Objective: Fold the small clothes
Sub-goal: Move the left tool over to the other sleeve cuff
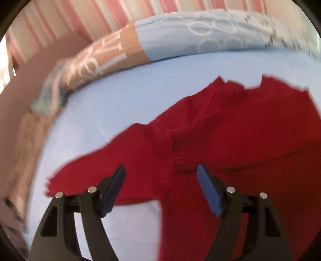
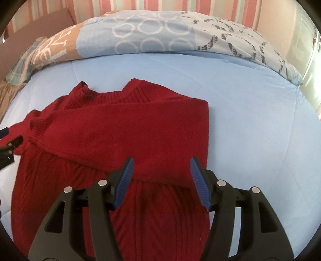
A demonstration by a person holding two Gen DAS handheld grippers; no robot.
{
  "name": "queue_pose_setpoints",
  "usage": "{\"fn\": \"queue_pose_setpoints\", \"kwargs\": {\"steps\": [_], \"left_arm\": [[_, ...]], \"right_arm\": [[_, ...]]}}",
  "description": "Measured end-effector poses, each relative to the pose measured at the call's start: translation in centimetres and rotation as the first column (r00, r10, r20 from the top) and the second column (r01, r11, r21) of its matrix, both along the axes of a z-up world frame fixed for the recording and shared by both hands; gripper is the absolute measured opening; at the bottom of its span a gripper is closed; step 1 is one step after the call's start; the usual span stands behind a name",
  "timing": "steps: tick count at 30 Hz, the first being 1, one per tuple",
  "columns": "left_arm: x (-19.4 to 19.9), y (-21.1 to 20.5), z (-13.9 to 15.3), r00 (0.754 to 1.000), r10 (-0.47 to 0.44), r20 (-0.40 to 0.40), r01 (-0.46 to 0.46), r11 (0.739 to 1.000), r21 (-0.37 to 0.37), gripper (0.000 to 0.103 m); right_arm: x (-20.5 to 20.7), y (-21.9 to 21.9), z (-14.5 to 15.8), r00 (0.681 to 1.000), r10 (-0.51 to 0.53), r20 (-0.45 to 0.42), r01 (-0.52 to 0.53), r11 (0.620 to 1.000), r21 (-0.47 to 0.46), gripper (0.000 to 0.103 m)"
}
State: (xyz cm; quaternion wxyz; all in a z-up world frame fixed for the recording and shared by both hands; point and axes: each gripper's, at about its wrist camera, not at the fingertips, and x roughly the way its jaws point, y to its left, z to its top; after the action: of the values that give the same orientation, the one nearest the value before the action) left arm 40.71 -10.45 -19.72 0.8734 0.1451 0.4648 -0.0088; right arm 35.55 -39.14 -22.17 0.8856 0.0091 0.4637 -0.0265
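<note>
A red knitted sweater [image 2: 124,128] lies on the light blue bed sheet [image 2: 250,120]. Its right sleeve is folded across the chest, cuff [image 2: 38,124] to the left. In the left wrist view the sweater [image 1: 220,130] fills the middle, its left sleeve [image 1: 96,170] stretched out to the left. My left gripper [image 1: 160,170] is open and empty, just above the sweater near the armpit. My right gripper [image 2: 161,162] is open and empty over the folded sleeve's lower edge. The left gripper's tip [image 2: 10,144] shows at the left edge of the right wrist view.
A patterned duvet [image 2: 160,36] in blue, brown and white is bunched along the far side of the bed. A striped pink wall [image 2: 120,6] stands behind it. The bed's left edge [image 1: 34,140] drops off beside the sleeve.
</note>
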Motion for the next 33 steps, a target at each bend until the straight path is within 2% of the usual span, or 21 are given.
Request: {"fn": "queue_pose_setpoints", "kwargs": {"steps": [2,6,7,11,14,17,19,20,21,23,25,29,33], "left_arm": [[1.4,-0.6,-0.8,1.0,0.008,-0.026,-0.009,1.0,-0.02,0.074],[3.1,-2.5,-3.8,0.997,0.048,-0.055,-0.045,0.998,0.046,0.074],[3.5,-2.5,-4.4,0.996,0.054,-0.073,-0.052,0.998,0.034,0.075],[4.1,-2.3,-4.9,0.996,0.048,-0.081,-0.046,0.999,0.026,0.08],[4.1,-1.6,-4.2,0.996,0.037,-0.081,-0.037,0.999,0.006,0.08],[3.0,-0.7,-2.8,0.997,0.033,-0.065,-0.035,0.999,-0.029,0.08],[2.5,-0.2,-2.2,0.998,0.028,-0.058,-0.03,0.999,-0.036,0.081],[2.3,0.0,-1.9,0.998,0.028,-0.052,-0.029,0.999,-0.034,0.081],[1.9,0.4,-1.6,0.999,0.027,-0.044,-0.029,0.999,-0.034,0.084],[1.3,1.2,-1.1,0.999,0.029,-0.035,-0.03,0.999,-0.03,0.09],[0.3,2.1,-0.8,0.999,0.033,-0.022,-0.033,0.999,-0.015,0.09],[-1.1,5.3,-0.3,0.999,0.048,-0.017,-0.048,0.999,-0.008,0.09],[-2.6,10.7,-0.5,0.994,0.109,-0.027,-0.109,0.994,0.011,0.09]], "right_arm": [[0.7,0.1,-0.7,1.0,0.005,-0.024,-0.005,1.0,-0.001,0.06],[1.9,0.2,-2.7,0.996,-0.005,-0.084,0.001,0.999,-0.048,0.059],[2.0,0.0,-3.1,0.995,-0.015,-0.095,0.01,0.999,-0.053,0.059],[2.5,0.0,-3.6,0.994,-0.022,-0.105,0.014,0.997,-0.075,0.059],[2.3,0.0,-2.4,0.997,-0.022,-0.075,0.02,1.0,-0.025,0.057],[1.4,1.0,0.3,1.0,-0.022,0.012,0.022,1.0,0.011,0.057],[1.1,1.9,1.3,0.999,-0.016,0.037,0.015,1.0,0.018,0.058],[0.9,2.4,1.8,0.999,-0.01,0.049,0.009,1.0,0.026,0.062],[0.7,3.0,2.4,0.998,-0.001,0.067,-0.002,0.999,0.042,0.072],[0.2,4.6,3.5,0.994,0.015,0.108,-0.02,0.999,0.049,0.08],[-0.1,6.4,4.4,0.992,0.033,0.12,-0.039,0.998,0.043,0.08],[-0.3,9.0,5.8,0.99,0.062,0.129,-0.068,0.997,0.048,0.08],[-0.2,12.0,7.0,0.985,0.097,0.143,-0.101,0.995,0.021,0.08]]}}
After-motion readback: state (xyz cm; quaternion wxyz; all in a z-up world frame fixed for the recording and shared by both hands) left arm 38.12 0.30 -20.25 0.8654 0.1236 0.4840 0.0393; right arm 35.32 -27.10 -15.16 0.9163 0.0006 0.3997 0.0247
